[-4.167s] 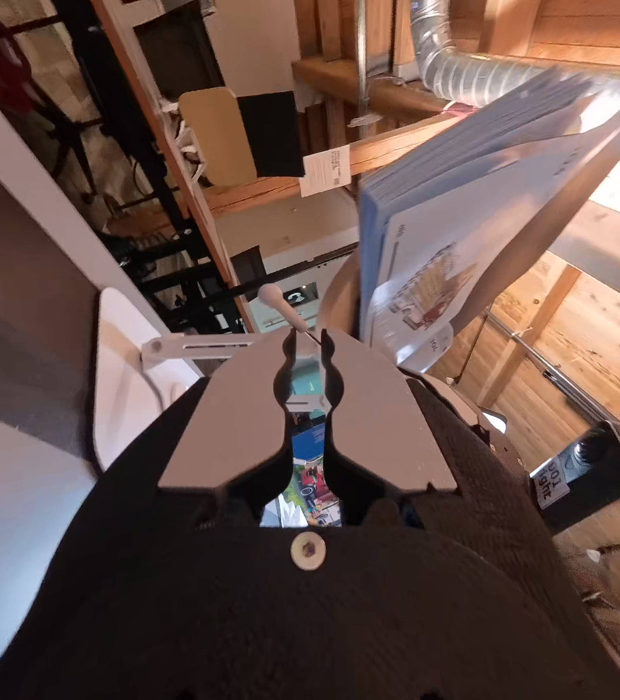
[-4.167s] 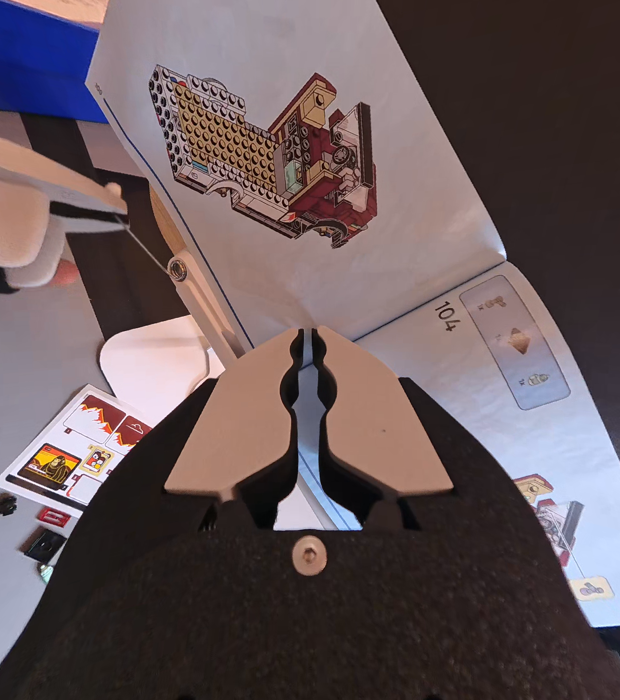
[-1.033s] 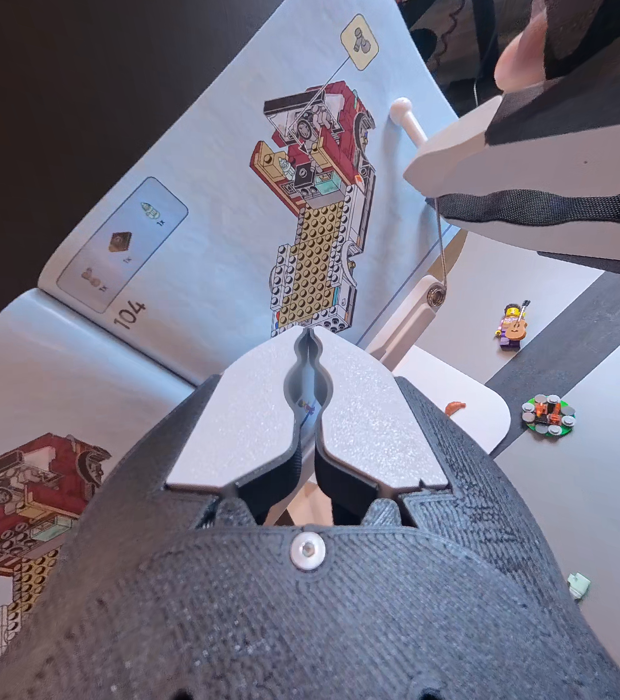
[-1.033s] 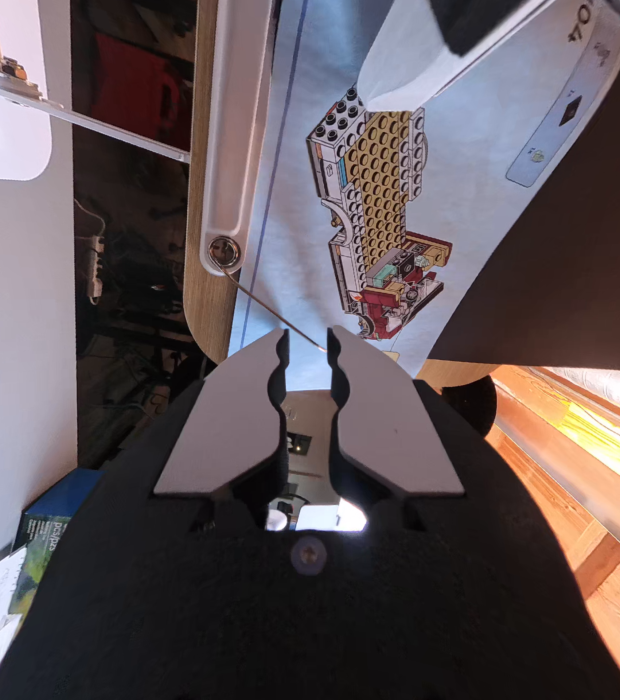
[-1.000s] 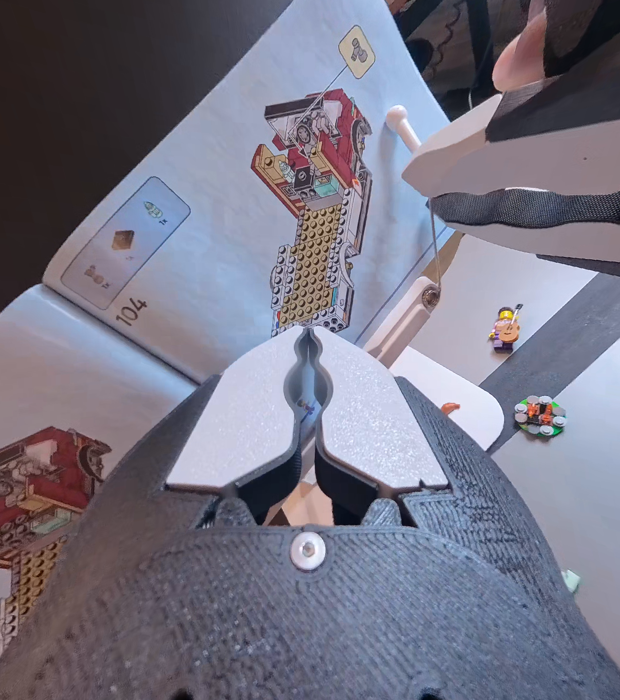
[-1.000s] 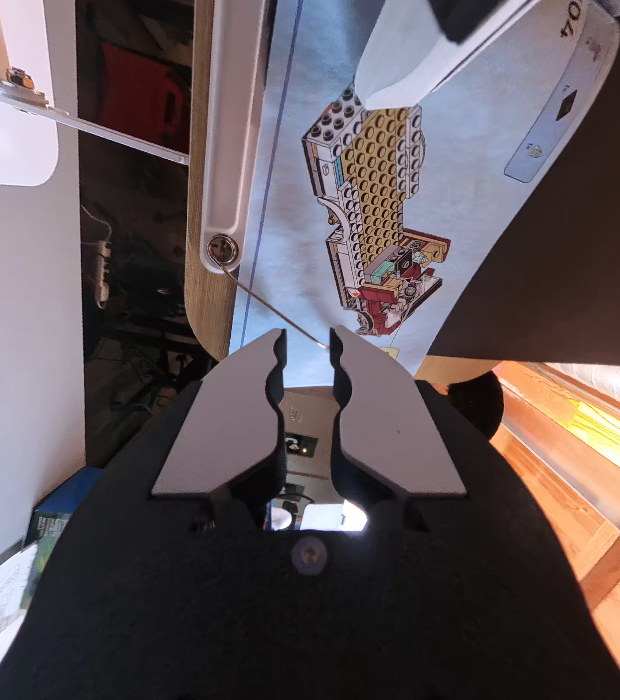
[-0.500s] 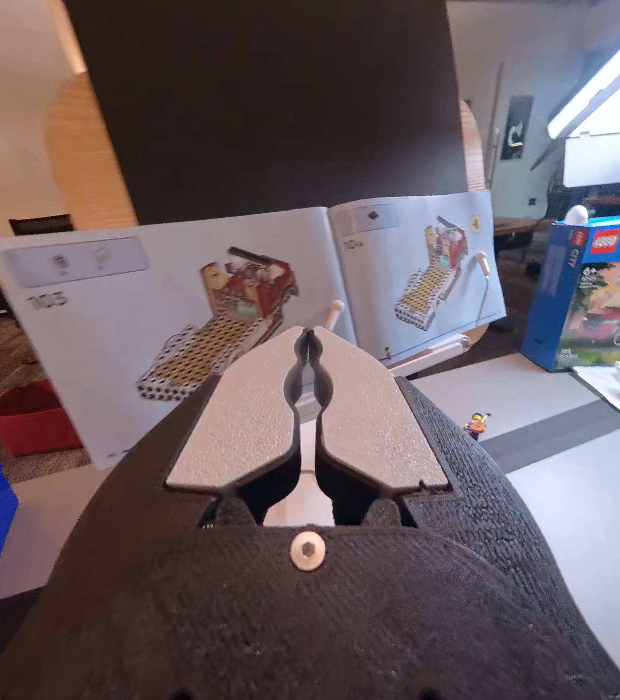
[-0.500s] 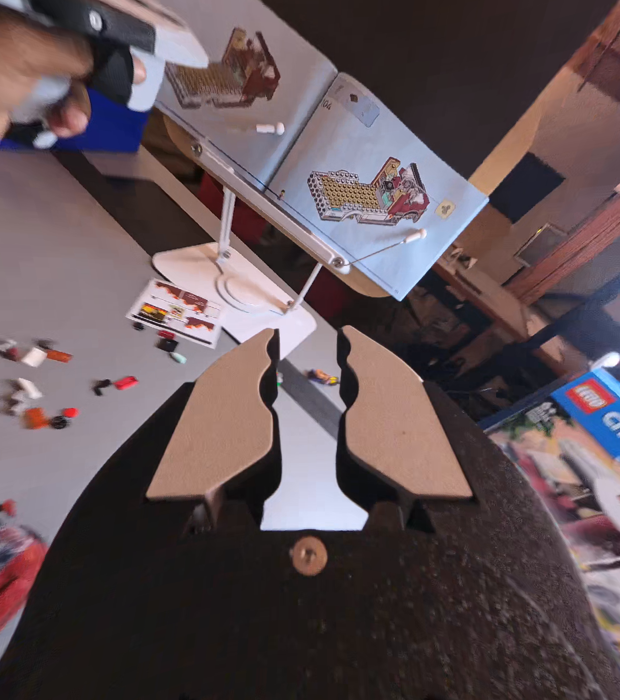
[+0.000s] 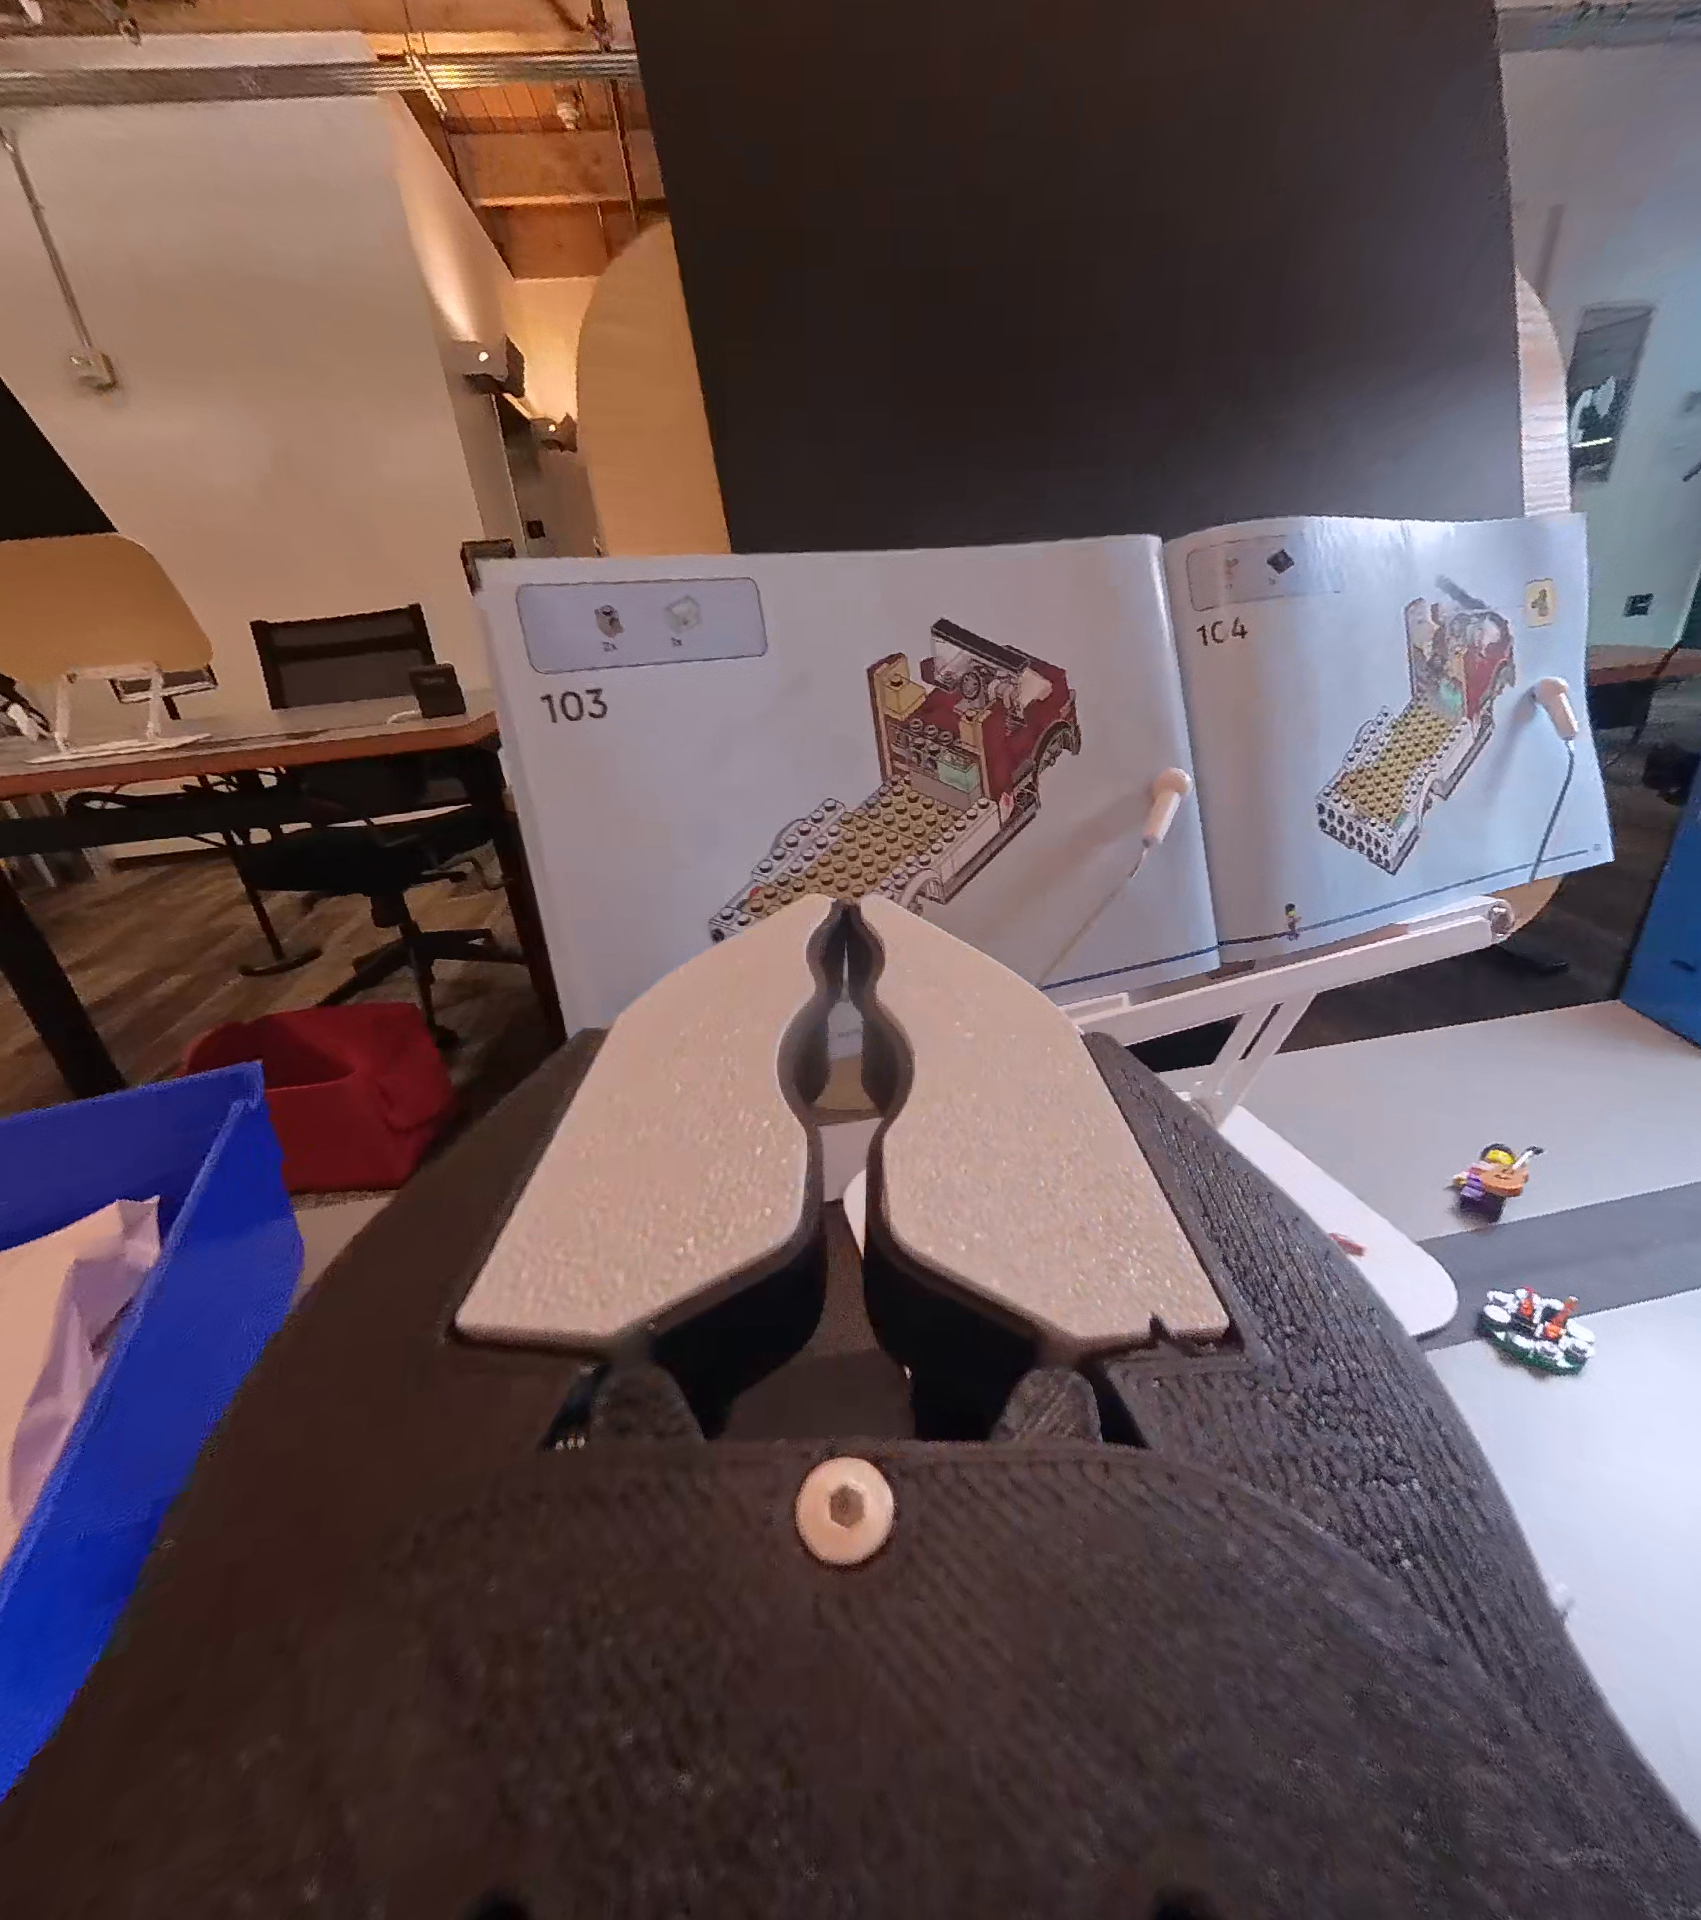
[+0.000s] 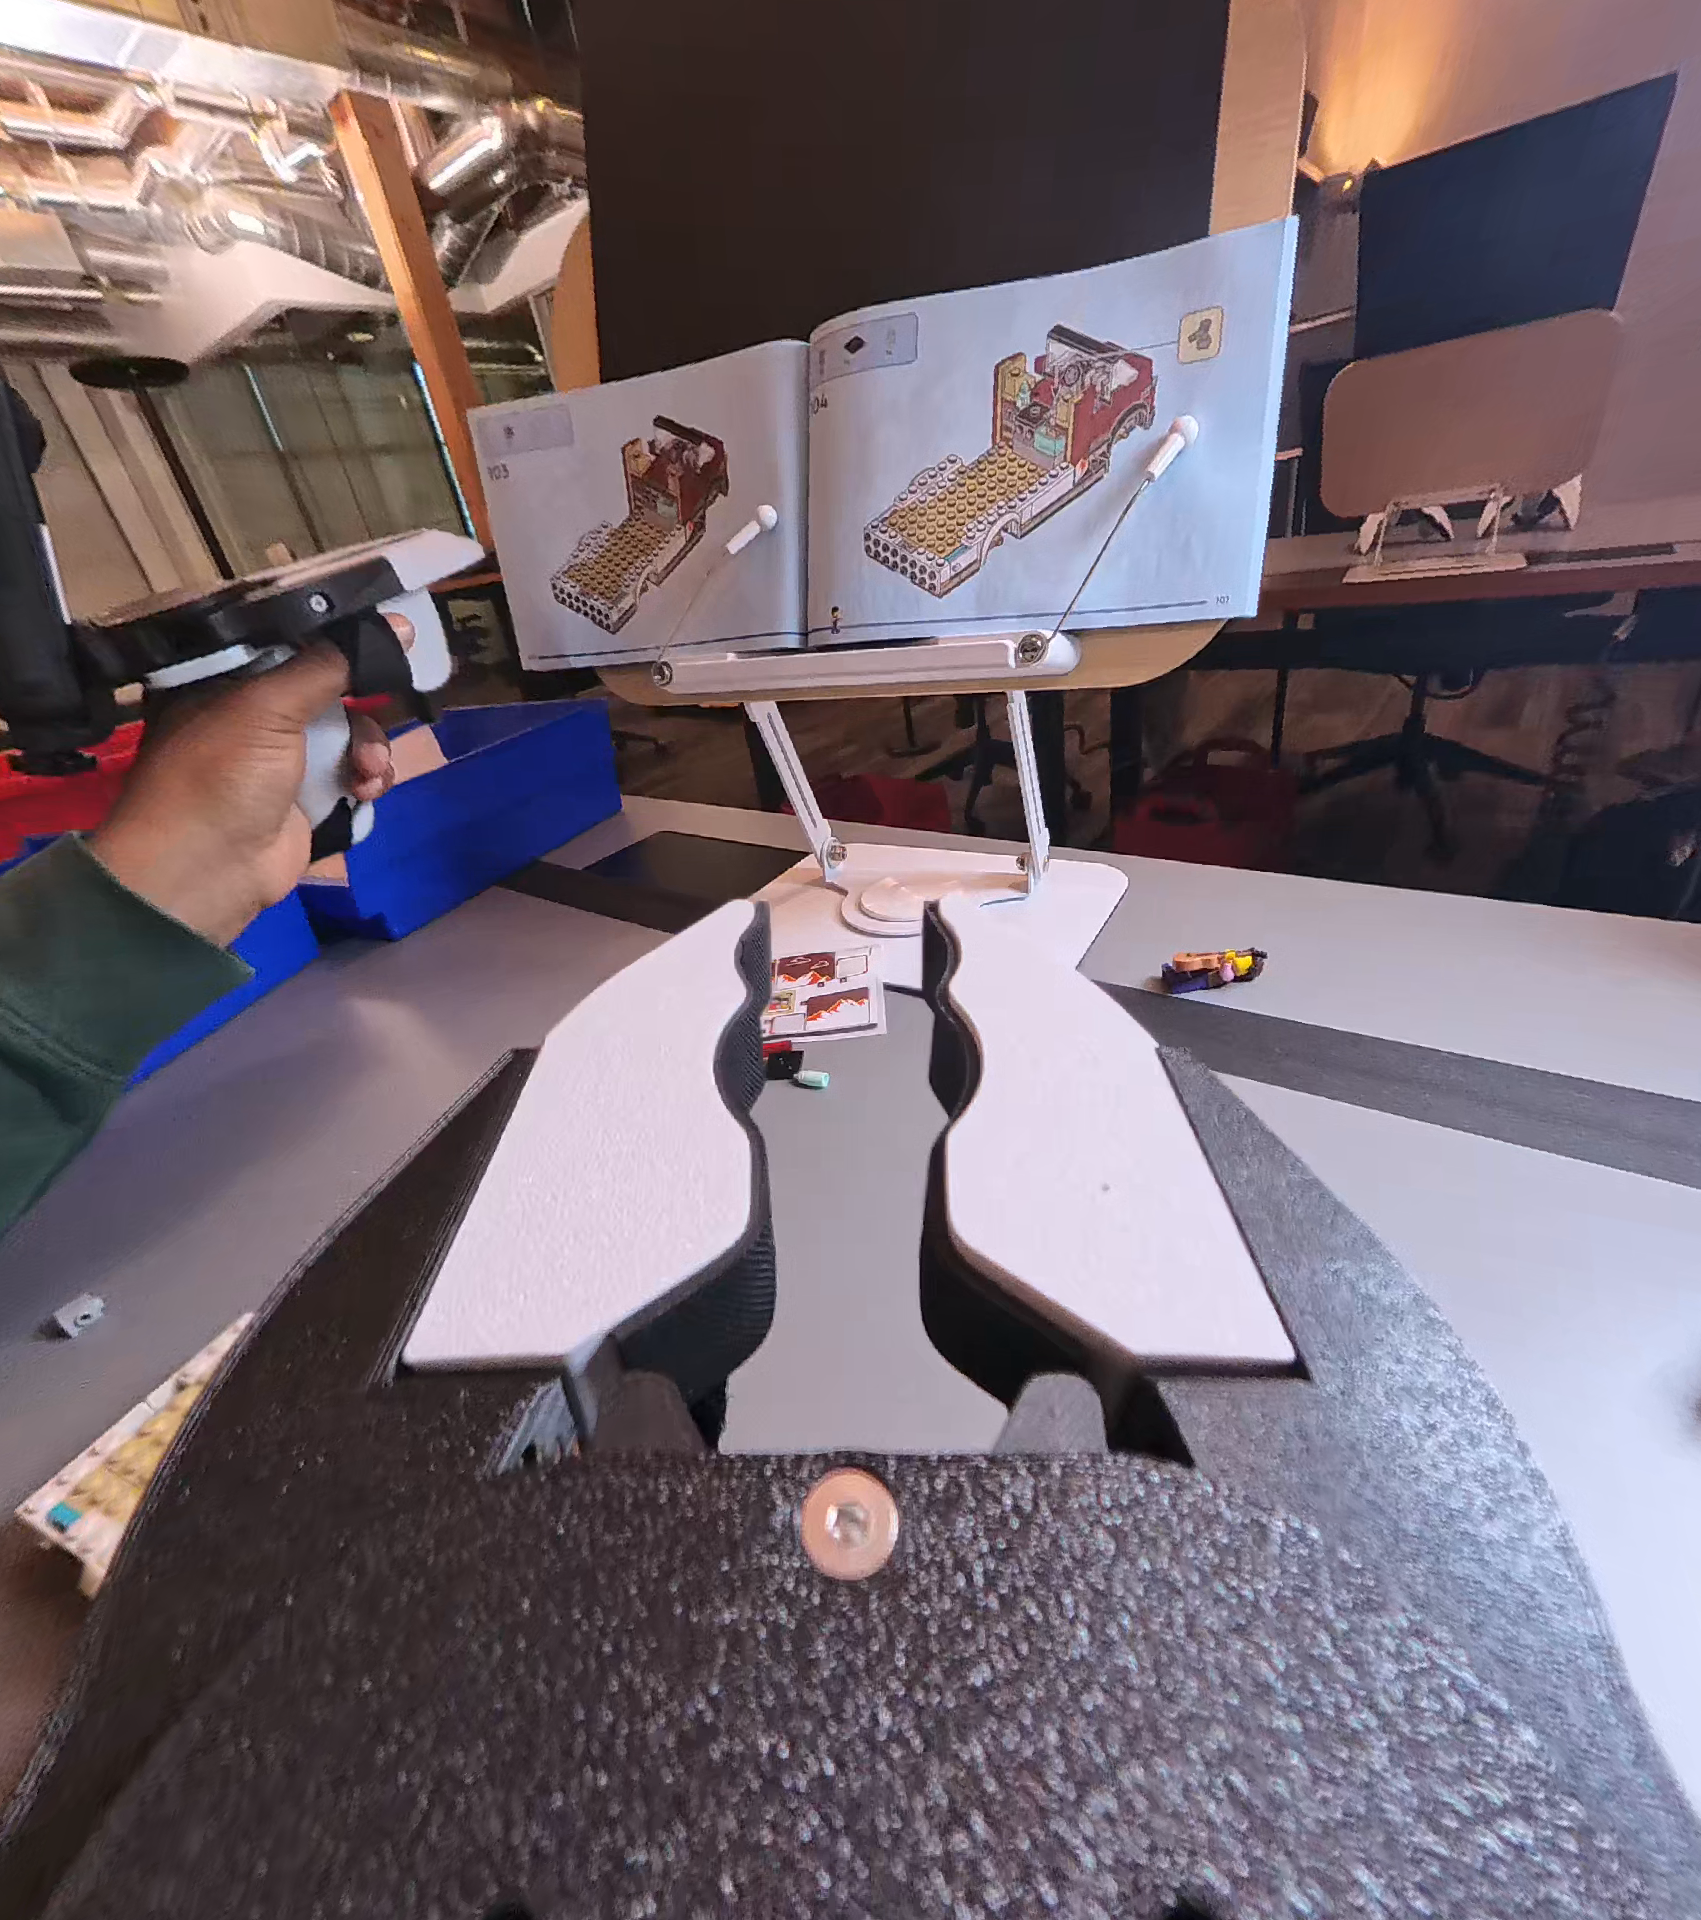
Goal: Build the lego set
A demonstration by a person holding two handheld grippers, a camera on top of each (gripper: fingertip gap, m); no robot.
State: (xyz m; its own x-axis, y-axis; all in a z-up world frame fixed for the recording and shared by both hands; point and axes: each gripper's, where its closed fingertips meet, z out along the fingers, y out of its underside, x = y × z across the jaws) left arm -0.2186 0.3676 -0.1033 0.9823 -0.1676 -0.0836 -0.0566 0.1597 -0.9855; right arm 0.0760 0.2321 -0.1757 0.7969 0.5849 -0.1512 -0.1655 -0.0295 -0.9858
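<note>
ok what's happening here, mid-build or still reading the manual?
Reading, it looks like. A person holds a gripper in each hand, both raised toward the instruction booklet, which sits open on a white stand with two wire arms pinning the pages. The left gripper is shut and empty; the right gripper is open and empty. Loose pieces, a sticker sheet and a minifigure lie on the grey table; part of a studded build shows at lower left. Nothing is being assembled now.

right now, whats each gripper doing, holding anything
Left gripper: shut, tips together, nothing visible between them.
Right gripper: open, empty, raised above the grey table.
</note>
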